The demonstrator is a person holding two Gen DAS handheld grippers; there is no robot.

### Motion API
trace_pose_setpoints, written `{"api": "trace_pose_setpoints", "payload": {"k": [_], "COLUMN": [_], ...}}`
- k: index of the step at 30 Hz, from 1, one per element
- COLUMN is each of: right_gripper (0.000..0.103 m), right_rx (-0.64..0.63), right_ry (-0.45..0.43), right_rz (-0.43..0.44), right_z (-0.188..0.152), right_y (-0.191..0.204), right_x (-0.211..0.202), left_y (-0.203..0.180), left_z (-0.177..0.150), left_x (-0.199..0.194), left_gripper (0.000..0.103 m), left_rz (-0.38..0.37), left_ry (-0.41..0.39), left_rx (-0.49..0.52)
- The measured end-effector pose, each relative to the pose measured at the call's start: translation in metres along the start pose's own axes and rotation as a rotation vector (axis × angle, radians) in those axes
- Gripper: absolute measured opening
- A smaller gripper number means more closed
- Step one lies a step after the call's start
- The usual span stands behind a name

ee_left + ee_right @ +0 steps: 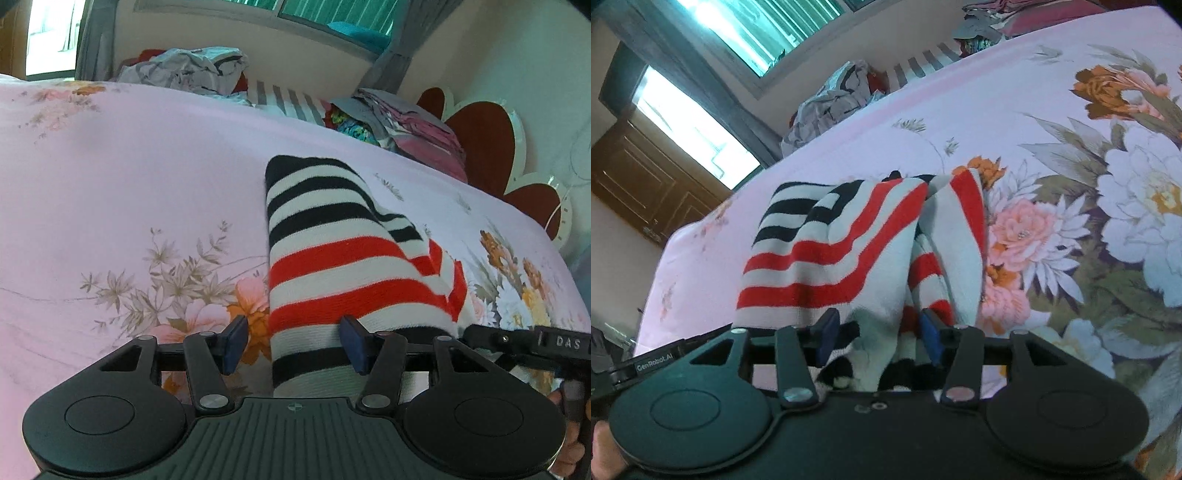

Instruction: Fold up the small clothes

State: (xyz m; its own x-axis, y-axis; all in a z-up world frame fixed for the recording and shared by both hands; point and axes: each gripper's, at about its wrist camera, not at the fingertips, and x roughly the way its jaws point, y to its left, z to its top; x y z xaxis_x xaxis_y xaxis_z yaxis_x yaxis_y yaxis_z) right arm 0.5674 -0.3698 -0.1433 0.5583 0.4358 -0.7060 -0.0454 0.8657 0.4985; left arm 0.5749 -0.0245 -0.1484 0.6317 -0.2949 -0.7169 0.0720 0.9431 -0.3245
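Observation:
A small knit garment with black, white and red stripes (332,251) lies folded on the pink floral bedsheet (129,177). My left gripper (293,345) is open, its blue pads either side of the garment's near left edge, low over the bed. In the right wrist view the same garment (827,251) lies bunched, its right part rumpled. My right gripper (877,338) is open with the garment's near hem between its pads. The right gripper's black body (524,343) shows at the right of the left wrist view.
Piles of other clothes (192,70) lie along the far side of the bed, with a striped cloth (284,101) and folded fabrics (406,125) beside them. A red and white flower-shaped headboard (487,140) stands at the right. Window and curtains lie behind.

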Motion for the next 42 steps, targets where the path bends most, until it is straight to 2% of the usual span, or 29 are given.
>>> {"api": "trace_pose_setpoints", "payload": {"k": [2, 4, 6, 7, 8, 9, 13, 16, 22, 27, 31, 34, 37, 40, 42], "right_gripper": [0.048, 0.044, 0.022, 0.021, 0.019, 0.019, 0.018, 0.018, 0.018, 0.018, 0.018, 0.019, 0.020, 0.024, 0.028], "right_rx": [-0.020, -0.072, -0.132, -0.168, -0.210, -0.253, -0.344, -0.359, -0.312, -0.289, -0.268, -0.179, -0.077, -0.073, -0.064], "right_ry": [0.019, 0.032, 0.033, 0.021, 0.002, -0.026, -0.144, -0.181, -0.180, -0.193, -0.171, -0.131, -0.126, -0.097, -0.103], "right_rz": [-0.012, -0.052, -0.066, -0.075, -0.087, -0.099, -0.102, -0.086, -0.102, -0.093, -0.118, -0.139, -0.122, -0.129, -0.130], "right_z": [0.003, 0.005, 0.005, 0.005, 0.004, 0.002, -0.002, -0.003, -0.006, -0.007, -0.012, -0.015, -0.013, -0.008, -0.006], "right_y": [0.006, 0.016, 0.025, 0.031, 0.037, 0.043, 0.056, 0.052, 0.032, 0.025, 0.014, -0.004, -0.014, -0.011, -0.008], "right_x": [0.006, 0.011, 0.013, 0.011, 0.008, 0.003, -0.024, -0.037, -0.031, -0.031, -0.026, -0.014, -0.011, -0.015, -0.029], "left_y": [-0.002, -0.001, -0.002, -0.005, -0.008, -0.013, -0.032, -0.046, -0.065, -0.071, -0.076, -0.079, -0.083, -0.085, -0.084], "left_z": [0.000, 0.001, 0.002, 0.004, 0.005, 0.006, 0.012, 0.019, 0.024, 0.027, 0.030, 0.030, 0.028, 0.028, 0.027], "left_x": [0.013, 0.016, 0.017, 0.013, 0.011, 0.009, 0.009, 0.012, 0.021, 0.026, 0.036, 0.040, 0.039, 0.033, 0.017], "left_gripper": [0.055, 0.055, 0.054, 0.049, 0.035, 0.032, 0.032, 0.032, 0.032, 0.032, 0.032, 0.032, 0.032, 0.032, 0.032], "left_rz": [-0.007, -0.018, -0.020, -0.012, -0.008, -0.006, -0.003, -0.005, 0.020, 0.030, 0.031, 0.034, 0.051, 0.059, 0.030], "left_ry": [0.005, 0.009, 0.008, -0.006, -0.019, -0.026, -0.048, -0.045, -0.010, 0.012, 0.055, 0.075, 0.074, 0.062, 0.038], "left_rx": [0.001, -0.003, 0.007, 0.027, 0.054, 0.078, 0.174, 0.228, 0.312, 0.324, 0.361, 0.395, 0.419, 0.429, 0.410]}}
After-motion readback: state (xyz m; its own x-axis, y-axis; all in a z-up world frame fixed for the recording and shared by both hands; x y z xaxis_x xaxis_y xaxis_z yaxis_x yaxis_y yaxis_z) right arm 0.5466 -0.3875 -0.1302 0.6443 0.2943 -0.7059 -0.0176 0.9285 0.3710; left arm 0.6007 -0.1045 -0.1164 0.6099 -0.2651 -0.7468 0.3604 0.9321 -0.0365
